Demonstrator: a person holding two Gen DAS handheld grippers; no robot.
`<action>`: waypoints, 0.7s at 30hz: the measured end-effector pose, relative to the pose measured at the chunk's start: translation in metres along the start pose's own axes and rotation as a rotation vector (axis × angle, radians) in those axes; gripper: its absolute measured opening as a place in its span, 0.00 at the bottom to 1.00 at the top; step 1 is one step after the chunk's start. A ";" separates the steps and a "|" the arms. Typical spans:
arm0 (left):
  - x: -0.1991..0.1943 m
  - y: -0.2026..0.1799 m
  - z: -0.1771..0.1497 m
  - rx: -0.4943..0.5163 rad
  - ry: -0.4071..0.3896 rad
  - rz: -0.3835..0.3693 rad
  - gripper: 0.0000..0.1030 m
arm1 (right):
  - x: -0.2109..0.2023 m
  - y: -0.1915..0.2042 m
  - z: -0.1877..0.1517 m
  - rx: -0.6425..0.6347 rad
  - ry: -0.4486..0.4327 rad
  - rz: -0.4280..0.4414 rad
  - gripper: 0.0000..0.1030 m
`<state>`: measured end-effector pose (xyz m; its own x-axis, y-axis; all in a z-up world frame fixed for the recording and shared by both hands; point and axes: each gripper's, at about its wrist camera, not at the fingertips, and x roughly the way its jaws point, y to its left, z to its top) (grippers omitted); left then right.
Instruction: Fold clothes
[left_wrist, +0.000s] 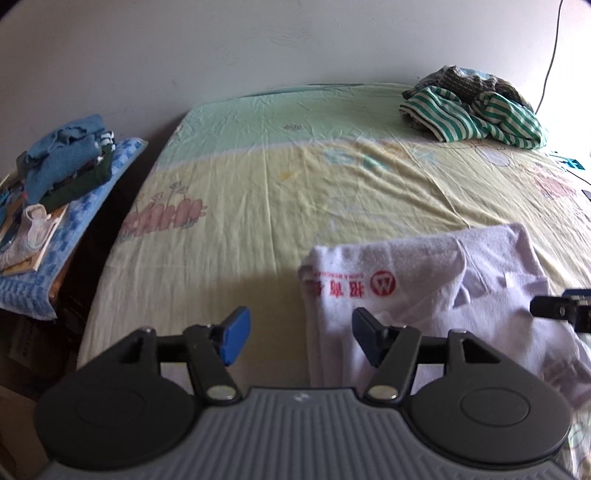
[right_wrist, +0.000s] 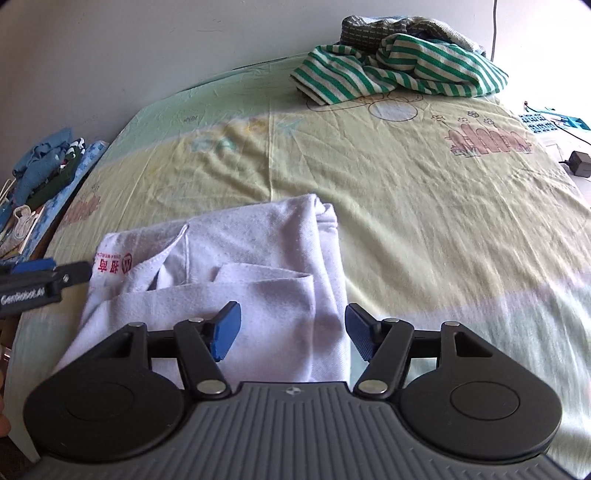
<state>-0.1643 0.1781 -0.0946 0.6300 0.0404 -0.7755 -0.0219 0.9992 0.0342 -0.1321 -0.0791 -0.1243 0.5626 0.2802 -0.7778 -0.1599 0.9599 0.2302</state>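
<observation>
Far left, beside the bed, I see a blue checkered towel (left_wrist: 33, 273) draped over a stand, with a stack of blue and dark clothes (left_wrist: 62, 166) on it and a small white item (left_wrist: 31, 225) in front, resting on some books.

My left gripper (left_wrist: 299, 339) sits over the near edge of the bed sheet (left_wrist: 258, 192), fingers spread wide, nothing between the blue pads (left_wrist: 234, 336). Its left pad hangs over bare sheet, its right pad over the left part of the white shirt (left_wrist: 424, 280).

The white shirt lies partly folded on the near part of the bed, red logo and lettering (left_wrist: 354, 286) facing up near its left edge, layers overlapping, one fold edge running across the middle.

My right gripper (right_wrist: 291, 334) is above the shirt's near right part, fingers also released, holding nothing; left pad over the fabric, right pad at the shirt's right edge, over the sheet. I can't tell if either gripper touches the cloth.

Far right at the back, a crumpled green-and-white striped garment (right_wrist: 399, 70) lies against a grey patterned one (right_wrist: 369, 29), well apart from the shirt. A cable (left_wrist: 550, 55) runs down the wall, and a dark adapter (right_wrist: 580, 162) sits off the bed's right edge.
</observation>
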 end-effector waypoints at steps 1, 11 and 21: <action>0.001 0.002 -0.003 -0.016 0.007 -0.022 0.68 | 0.002 -0.003 0.001 0.000 0.009 0.005 0.65; 0.020 0.015 -0.019 -0.152 0.078 -0.218 0.67 | 0.015 -0.013 0.005 -0.020 0.049 0.066 0.74; 0.030 0.011 -0.017 -0.182 0.090 -0.303 0.51 | 0.017 -0.008 0.006 -0.060 0.047 0.139 0.50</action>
<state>-0.1586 0.1908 -0.1283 0.5588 -0.2652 -0.7858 0.0123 0.9501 -0.3118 -0.1165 -0.0824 -0.1361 0.4933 0.4085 -0.7680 -0.2823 0.9103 0.3029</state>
